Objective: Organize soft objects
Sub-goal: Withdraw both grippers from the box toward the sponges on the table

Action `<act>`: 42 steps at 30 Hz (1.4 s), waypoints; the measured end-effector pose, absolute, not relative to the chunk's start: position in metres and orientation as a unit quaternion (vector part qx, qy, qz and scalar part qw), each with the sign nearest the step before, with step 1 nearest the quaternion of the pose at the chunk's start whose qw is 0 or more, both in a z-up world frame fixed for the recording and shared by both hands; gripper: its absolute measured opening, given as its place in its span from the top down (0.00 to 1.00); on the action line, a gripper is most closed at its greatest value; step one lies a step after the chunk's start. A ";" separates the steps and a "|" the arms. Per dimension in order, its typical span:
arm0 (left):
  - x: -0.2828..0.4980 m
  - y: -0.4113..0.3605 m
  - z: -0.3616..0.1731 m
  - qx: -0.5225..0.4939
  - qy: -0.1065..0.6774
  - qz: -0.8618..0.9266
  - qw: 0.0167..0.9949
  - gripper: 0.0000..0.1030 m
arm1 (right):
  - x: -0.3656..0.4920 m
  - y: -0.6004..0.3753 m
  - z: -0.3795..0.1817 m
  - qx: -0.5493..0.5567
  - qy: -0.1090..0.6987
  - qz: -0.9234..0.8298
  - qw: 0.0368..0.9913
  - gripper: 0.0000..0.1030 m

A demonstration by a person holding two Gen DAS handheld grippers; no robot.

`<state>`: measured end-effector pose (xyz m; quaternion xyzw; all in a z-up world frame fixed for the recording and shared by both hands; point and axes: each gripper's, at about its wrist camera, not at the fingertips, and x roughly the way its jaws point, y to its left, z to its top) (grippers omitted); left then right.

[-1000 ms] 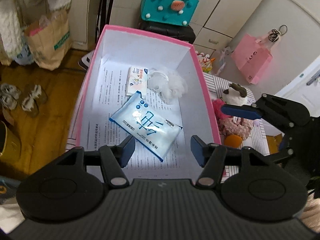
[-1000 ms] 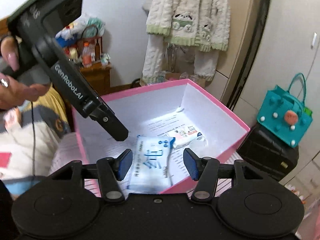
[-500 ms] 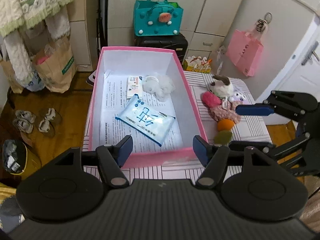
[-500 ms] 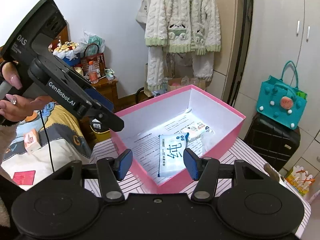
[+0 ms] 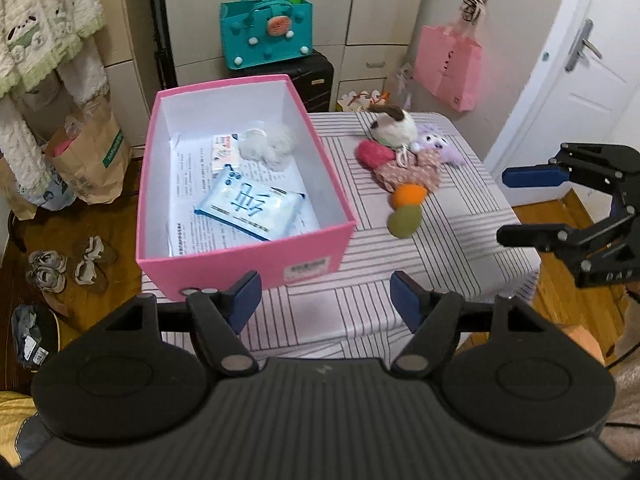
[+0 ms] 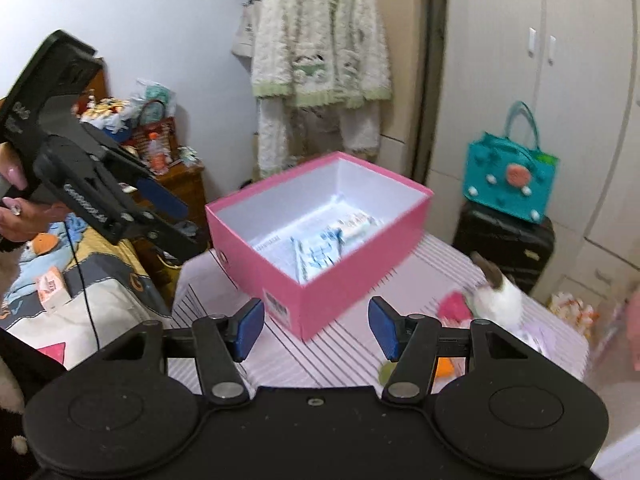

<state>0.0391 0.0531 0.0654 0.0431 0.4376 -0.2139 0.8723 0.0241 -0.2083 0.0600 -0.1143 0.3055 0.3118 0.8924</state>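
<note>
Left gripper (image 5: 325,298): you hold it over the striped table's near edge, low in the left wrist view; its jaws have just been opening, blue pads apart, nothing between them.
Right gripper (image 6: 316,328): your jaws stand apart and empty, low in the right wrist view, over the table in front of the box corner.
Pink box (image 5: 256,260): it sits on the striped table (image 5: 440,240), left of centre in the left wrist view, lid off, white inside; a small white label on its near wall is too small to read.
Wipes pack (image 5: 250,211): it lies flat in the near half of the box on printed paper; one large blue Chinese character reads "纯", the smaller print is unreadable.
Small packet (image 5: 225,151): it lies at the box's far end with red and blue print you cannot make out.
White puff (image 5: 270,142): it sits just beside the small packet, against the box's far right corner.
Soft toys (image 5: 404,160): they lie outside the box, right of it in the centre of the left wrist view: a white and brown plush, a pink piece, a purple one, an orange ball and a green ball touching.
Gripper lettering: white letters on the body at the left edge of the right wrist view are blurred; "DAS" shows faintly on the one at the right edge of the left wrist view.
Teal bag (image 5: 266,38): it stands on a black suitcase, top centre.
</note>
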 end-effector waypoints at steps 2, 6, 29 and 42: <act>0.031 0.049 0.064 0.041 0.430 -0.208 0.878 0.31 | 0.018 -0.215 0.057 -0.114 0.311 0.300 0.895 0.38; 0.015 0.037 0.060 0.056 0.410 -0.219 0.884 0.30 | 0.012 -0.228 0.044 -0.104 0.323 0.284 0.897 0.38; 0.032 -0.033 -0.009 0.067 0.409 -0.284 0.864 0.32 | 0.032 -0.283 -0.036 -0.093 0.312 0.212 0.921 0.31; 0.061 -0.079 -0.047 0.080 0.381 -0.312 0.866 0.32 | 0.078 -0.289 -0.066 -0.074 0.281 0.212 0.933 0.31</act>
